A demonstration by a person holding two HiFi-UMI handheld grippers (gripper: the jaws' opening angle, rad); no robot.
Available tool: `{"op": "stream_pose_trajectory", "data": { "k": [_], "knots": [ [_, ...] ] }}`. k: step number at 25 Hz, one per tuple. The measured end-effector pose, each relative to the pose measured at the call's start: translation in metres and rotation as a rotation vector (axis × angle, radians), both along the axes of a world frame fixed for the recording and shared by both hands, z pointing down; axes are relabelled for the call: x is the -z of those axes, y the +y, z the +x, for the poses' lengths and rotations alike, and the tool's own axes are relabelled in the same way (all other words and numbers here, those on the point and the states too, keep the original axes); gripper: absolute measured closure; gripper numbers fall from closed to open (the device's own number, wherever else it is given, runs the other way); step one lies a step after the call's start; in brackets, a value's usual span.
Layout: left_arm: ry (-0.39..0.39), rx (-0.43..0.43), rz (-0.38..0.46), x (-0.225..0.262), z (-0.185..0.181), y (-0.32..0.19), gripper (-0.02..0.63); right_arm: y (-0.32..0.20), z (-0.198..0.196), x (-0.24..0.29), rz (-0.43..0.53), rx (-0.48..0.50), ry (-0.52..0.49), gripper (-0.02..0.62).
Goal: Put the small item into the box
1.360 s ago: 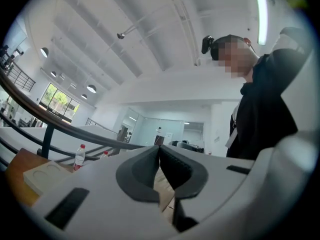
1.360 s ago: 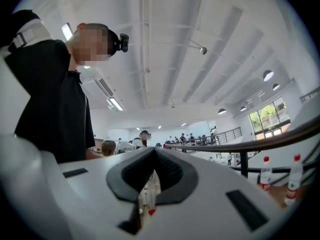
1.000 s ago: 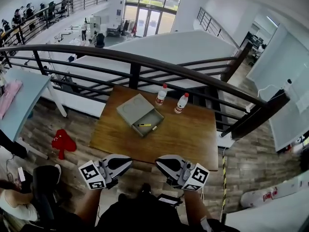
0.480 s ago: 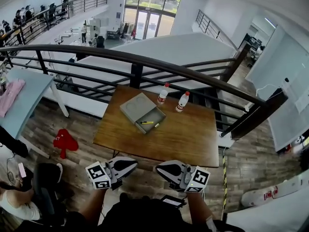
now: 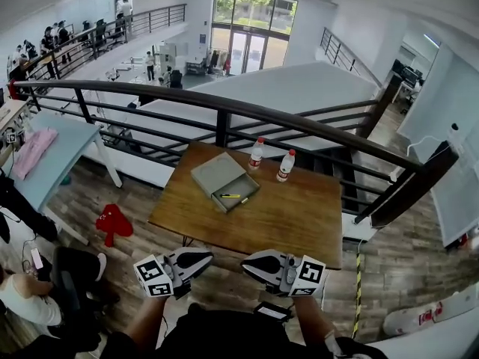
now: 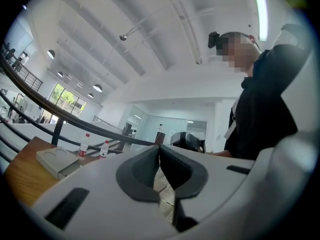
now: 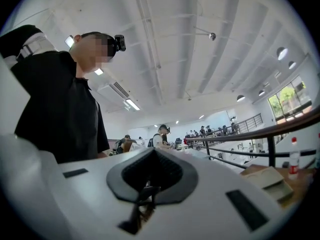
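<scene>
In box (image 5: 215, 172), yellow item (image 5: 230, 196) too small to identify; bottle (image 5: 256, 154) label unreadable.

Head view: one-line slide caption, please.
Left gripper and right gripper, jaws shut, short of the table with open grey box and two bottles.

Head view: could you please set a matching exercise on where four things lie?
Things: 1 yellow item; 2 bottles; 3 red object; 4 pink cloth.
Places: A on the floor; B on the pale blue table; C inside the open grey box; D upright on the wooden table.
Pairs: 1-C; 2-D; 3-A; 4-B.
</scene>
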State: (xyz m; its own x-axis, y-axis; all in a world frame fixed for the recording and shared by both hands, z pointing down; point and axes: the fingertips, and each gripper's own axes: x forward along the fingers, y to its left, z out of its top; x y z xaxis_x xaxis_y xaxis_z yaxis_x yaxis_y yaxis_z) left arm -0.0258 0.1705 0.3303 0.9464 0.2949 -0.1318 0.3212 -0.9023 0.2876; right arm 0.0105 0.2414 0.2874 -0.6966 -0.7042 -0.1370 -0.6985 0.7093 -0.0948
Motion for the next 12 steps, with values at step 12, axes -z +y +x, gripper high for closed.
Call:
{"op": "stream_pose_trajectory", "data": {
  "k": [12],
  "knots": [
    [-0.068, -0.046, 0.079, -0.011, 0.03, 0.068, 0.589, 0.059, 0.031, 0.002, 0.049, 0.099, -0.111, 0.586]
  ]
}}
